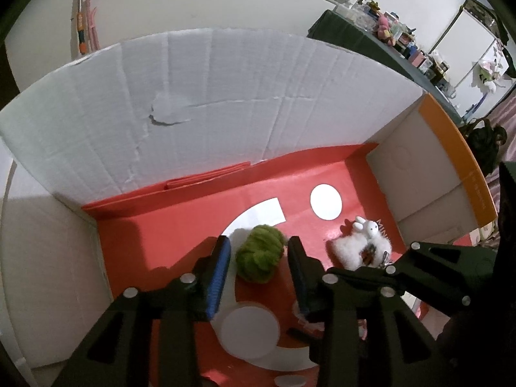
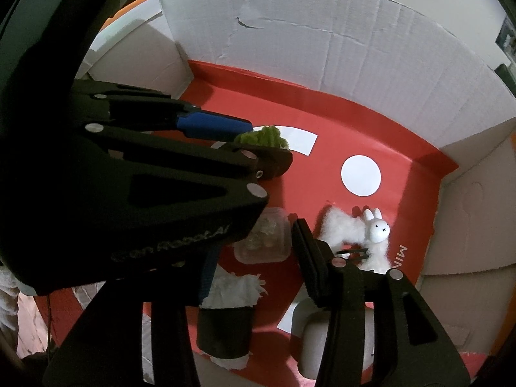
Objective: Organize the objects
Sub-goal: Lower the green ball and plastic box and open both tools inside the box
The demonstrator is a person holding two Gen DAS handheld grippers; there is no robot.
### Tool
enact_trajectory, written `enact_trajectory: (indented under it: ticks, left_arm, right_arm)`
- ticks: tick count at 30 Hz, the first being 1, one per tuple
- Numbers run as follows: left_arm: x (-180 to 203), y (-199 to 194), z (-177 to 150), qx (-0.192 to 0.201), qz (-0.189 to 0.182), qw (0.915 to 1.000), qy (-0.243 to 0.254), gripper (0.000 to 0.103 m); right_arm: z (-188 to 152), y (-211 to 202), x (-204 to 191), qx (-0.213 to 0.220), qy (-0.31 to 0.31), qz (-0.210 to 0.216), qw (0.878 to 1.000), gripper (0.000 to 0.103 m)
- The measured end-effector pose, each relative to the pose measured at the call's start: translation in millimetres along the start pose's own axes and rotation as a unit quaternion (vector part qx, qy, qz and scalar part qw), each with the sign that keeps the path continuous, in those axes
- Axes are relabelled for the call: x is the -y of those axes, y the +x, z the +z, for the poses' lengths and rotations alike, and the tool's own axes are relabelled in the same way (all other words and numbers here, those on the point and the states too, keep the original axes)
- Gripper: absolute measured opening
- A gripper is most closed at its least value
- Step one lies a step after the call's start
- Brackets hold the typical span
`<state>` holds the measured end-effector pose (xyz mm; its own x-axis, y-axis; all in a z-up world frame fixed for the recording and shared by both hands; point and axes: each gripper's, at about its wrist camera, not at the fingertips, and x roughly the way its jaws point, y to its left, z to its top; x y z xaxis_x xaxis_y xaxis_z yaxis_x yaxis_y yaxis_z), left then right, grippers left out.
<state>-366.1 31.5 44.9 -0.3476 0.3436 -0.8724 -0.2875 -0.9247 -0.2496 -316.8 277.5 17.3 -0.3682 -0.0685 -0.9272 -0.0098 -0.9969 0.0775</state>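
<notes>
Fuzzy green yarn ball (image 1: 260, 259) on red box floor (image 1: 135, 242): light, squashy; left gripper (image 1: 259, 277) fingers astride, not pressing; right gripper (image 2: 254, 258) part-open, empty; pinch mid-bulk

box (image 1: 225, 103) floor red/white | on it: green pompom (image 1: 259, 258), white rabbit toy (image 1: 364, 242), clear packet (image 2: 262, 238)

**What the two wrist views leave unclear**

In the right wrist view, the left hand-held gripper (image 2: 258, 142) covers most of the green yarn ball (image 2: 264, 135) beyond it. Below the right hand-held gripper (image 2: 254, 251), a clear packet (image 2: 262, 238) holds contents too blurred to identify. A white block (image 2: 314, 338) beneath its right finger is partly hidden. Far beyond the left hand-held gripper (image 1: 258, 258), the small items on the cluttered counter (image 1: 400, 35) are too small to name.
</notes>
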Motion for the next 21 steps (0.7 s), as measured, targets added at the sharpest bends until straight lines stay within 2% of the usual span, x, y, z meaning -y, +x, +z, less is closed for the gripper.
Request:
enact_trajectory:
  ticks: [10, 18, 19, 21]
  left_arm:
    - [1.6, -7.7, 0.6, 0.003, -0.008, 0.9999, -0.007, 0.043]
    - [13.7, -33.1, -4.9, 0.020, -0.014, 0.9996, -0.010, 0.044]
    - [15.6, -37.3, -6.0, 0.023, -0.014, 0.9996, -0.010, 0.048]
    - [18.5, -50.7, -11.7, 0.038, -0.013, 0.9991, -0.013, 0.055]
  right_arm:
    - [7.6, -8.3, 1.4, 0.013, 0.006, 0.000, 1.000, 0.045]
    - [10.2, -25.7, -2.2, 0.029, 0.004, -0.009, 1.000, 0.048]
    - [8.5, -30.0, -3.3, 0.032, 0.005, -0.010, 0.999, 0.049]
    - [3.8, -40.6, -5.6, 0.043, 0.009, -0.012, 0.999, 0.056]
